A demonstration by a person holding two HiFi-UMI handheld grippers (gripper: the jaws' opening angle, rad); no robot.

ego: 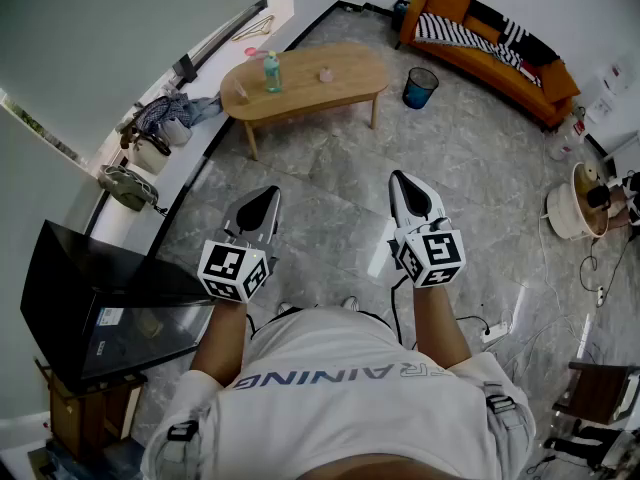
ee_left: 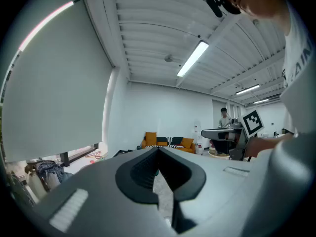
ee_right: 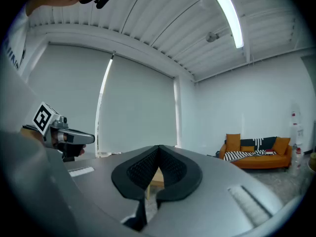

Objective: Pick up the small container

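Wooden table (ego: 300,93): low, far ahead of us across the floor (ego: 330,168), well apart from both grippers.
Teal bottle (ego: 272,72): upright on the table's left half, not the task's thing.
Small container (ego: 325,73): we take the little pinkish cup-like item on the table, right of the bottle and apart from it; too small to tell a lid or rim.
Handling: we judge it light and easy to tip or slide on the smooth top. It is probably stiff plastic, though that is a guess at this range.
Where to hold: we would pinch it across its sides, low enough that it does not topple.
Left gripper (ego: 270,192): jaws closed tip to tip, nothing between them, pointing level toward the table.
Right gripper (ego: 397,176): jaws fully closed, empty, also level and pointing ahead.
Arm pose: both forearms stretch forward from the torso, roughly parallel, with the grippers side by side at waist height over bare floor.
Stage: we judge the approach not yet made. The jaws must open before any pick.
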